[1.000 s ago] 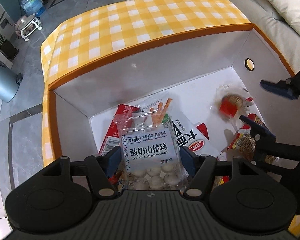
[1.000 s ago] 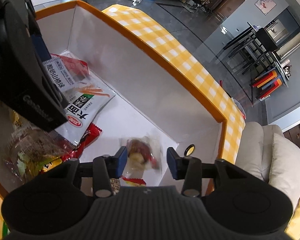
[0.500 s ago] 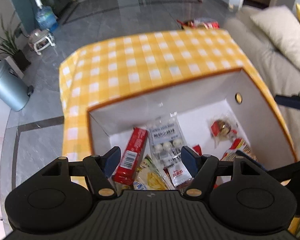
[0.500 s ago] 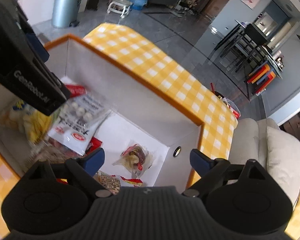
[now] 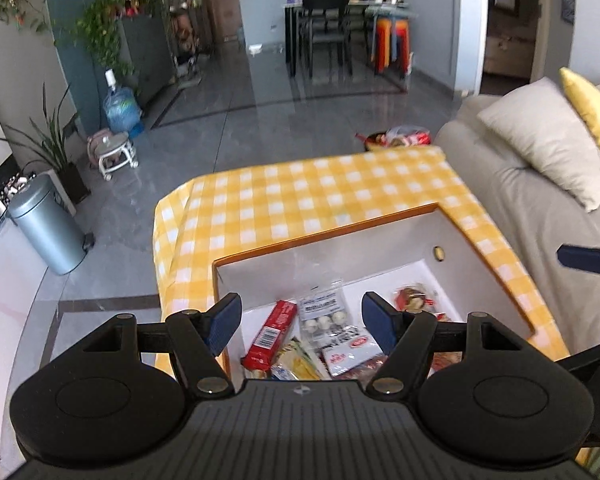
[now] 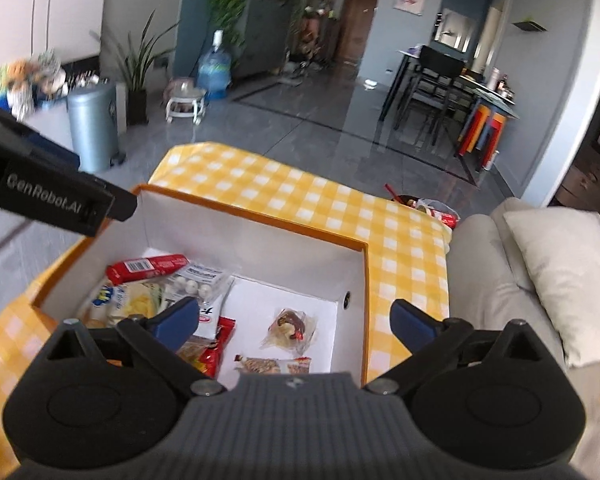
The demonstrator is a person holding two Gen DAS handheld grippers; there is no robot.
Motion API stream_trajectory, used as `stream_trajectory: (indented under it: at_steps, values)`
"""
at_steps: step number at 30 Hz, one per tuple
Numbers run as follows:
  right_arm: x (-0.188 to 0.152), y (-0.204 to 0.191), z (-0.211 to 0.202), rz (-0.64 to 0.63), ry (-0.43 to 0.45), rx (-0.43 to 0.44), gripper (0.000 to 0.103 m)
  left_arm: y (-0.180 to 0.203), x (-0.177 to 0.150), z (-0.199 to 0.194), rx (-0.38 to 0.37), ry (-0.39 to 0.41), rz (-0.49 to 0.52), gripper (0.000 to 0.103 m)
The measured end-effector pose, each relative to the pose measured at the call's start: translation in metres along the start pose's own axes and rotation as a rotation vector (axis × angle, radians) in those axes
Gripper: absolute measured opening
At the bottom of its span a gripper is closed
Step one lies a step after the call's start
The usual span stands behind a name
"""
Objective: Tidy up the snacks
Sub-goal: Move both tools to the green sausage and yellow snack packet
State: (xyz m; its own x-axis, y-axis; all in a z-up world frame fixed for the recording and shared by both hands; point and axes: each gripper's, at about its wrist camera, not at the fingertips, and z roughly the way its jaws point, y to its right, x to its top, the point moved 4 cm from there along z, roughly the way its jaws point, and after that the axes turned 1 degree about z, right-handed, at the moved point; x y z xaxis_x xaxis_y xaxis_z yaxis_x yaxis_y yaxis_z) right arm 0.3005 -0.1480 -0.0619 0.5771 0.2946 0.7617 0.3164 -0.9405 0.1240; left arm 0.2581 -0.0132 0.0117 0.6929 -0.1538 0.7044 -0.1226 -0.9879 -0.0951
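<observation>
Orange-rimmed box (image 6: 364, 272) holds snacks | left gripper (image 5: 300, 322) jaws wide, empty; red packet (image 5: 270, 334) at 6 o'clock, long axis 1–7 | right gripper (image 6: 294, 322) just opening, empty; pastry (image 6: 290, 326) below, nearer right.

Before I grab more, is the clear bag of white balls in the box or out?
In: the clear bag of white balls lies inside the box, beside the red pack.

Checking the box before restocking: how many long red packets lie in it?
1: the long red packet lies along the box's far left side, beside the bag of white balls. Others may be hidden under the pile.
</observation>
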Motion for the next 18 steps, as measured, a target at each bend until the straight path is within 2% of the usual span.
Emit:
stream_trajectory:
  at_steps: [4,8,15,18]
  values:
    - [-0.013,0.004,-0.025,0.088,0.018,0.022,0.099,0.006,-0.013,-0.021,-0.032,0.037,-0.009,0.081]
    - [-0.033,0.005,-0.045,0.16,0.032,0.027,0.099,0.013,-0.03,-0.033,-0.057,0.041,-0.006,0.08]
    - [-0.085,0.001,-0.057,0.197,-0.026,-0.002,0.099,0.023,-0.068,-0.033,-0.138,-0.036,-0.056,0.076]
    - [-0.106,0.001,-0.059,0.218,-0.054,-0.009,0.099,0.029,-0.086,-0.034,-0.142,-0.059,-0.074,0.076]
